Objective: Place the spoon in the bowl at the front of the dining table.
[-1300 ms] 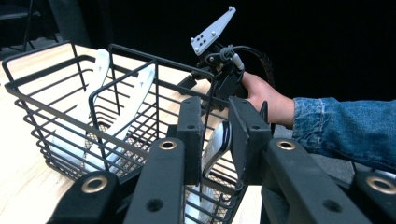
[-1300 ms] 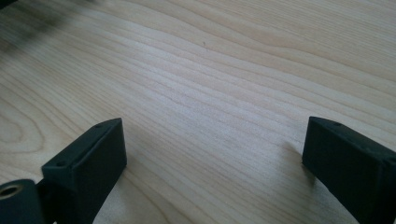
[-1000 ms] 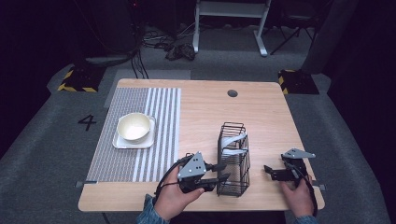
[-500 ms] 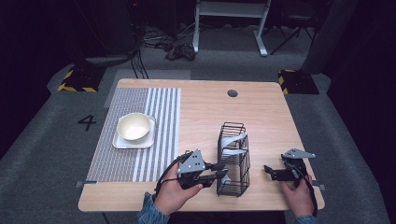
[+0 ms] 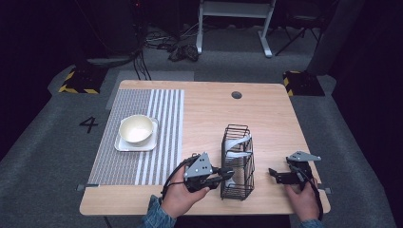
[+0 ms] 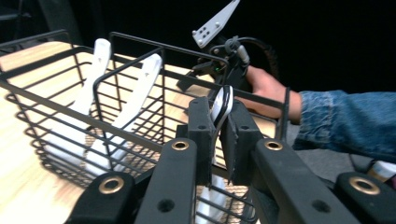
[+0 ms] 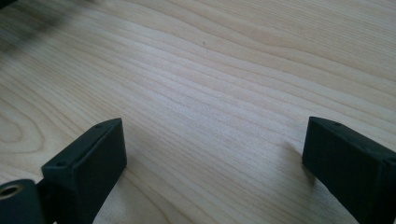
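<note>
A black wire basket (image 5: 237, 191) stands on the wooden table near its front edge, with white utensils (image 5: 236, 142) upright in it. My left gripper (image 5: 228, 175) reaches into the basket's near left side. Its jaws have just been closing and are now shut on the handle of a white utensil (image 6: 225, 95). In the left gripper view two more white utensils (image 6: 95, 70) lean inside the basket (image 6: 135, 39) beyond my left gripper (image 6: 219, 112). My right gripper (image 5: 274, 174) rests to the right of the basket, and in its own view the right gripper (image 7: 215, 154) stands open over bare wood.
A cream bowl (image 5: 136, 129) sits on a square white plate (image 5: 124, 145) on a grey striped mat (image 5: 157, 109) at the table's left. A round hole (image 5: 236, 95) marks the table's far side. Dark floor and cables lie beyond.
The left gripper's jaws have closed on the white utensil at the basket's near side. Both hands kept their places.
</note>
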`<control>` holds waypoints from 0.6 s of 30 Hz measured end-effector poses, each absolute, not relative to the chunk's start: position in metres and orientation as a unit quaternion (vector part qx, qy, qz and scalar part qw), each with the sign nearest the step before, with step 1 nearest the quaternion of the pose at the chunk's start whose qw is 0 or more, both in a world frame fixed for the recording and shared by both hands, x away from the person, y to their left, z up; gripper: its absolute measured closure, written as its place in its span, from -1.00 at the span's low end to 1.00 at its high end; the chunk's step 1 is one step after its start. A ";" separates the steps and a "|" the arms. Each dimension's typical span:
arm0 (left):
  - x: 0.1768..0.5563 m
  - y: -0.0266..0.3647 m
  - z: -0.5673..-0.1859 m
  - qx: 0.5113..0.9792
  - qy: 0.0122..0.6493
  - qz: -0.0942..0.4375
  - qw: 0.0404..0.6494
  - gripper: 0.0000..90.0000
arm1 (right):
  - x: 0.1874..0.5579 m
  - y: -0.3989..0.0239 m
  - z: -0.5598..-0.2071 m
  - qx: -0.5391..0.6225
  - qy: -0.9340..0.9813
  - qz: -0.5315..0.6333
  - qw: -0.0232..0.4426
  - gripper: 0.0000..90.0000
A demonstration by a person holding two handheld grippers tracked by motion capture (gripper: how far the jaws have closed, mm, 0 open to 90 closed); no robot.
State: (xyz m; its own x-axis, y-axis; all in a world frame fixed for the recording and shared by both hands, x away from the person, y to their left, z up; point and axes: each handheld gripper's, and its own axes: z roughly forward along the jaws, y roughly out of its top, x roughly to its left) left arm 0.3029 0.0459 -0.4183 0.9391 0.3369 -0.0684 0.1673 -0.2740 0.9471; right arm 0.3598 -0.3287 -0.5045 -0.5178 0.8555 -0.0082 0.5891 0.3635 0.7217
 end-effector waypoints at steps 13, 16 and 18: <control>0.309 0.046 -0.417 0.793 0.170 0.076 0.580 0.88 | 0.360 -0.329 -0.505 0.451 0.802 0.340 0.196 -0.86; 0.309 0.046 -0.413 0.790 0.166 0.079 0.585 0.88 | 0.360 -0.329 -0.505 0.450 0.802 0.340 0.196 -0.86; 0.309 0.047 -0.409 0.788 0.164 0.082 0.588 0.88 | 0.360 -0.329 -0.504 0.451 0.802 0.340 0.196 -0.86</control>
State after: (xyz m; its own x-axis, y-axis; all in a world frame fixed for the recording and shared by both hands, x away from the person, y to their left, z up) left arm 0.3087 0.0465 -0.4093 0.9329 0.3544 -0.0645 0.1627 -0.2546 0.9533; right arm 0.3598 -0.3287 -0.5045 -0.5172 0.8559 -0.0076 0.5895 0.3626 0.7218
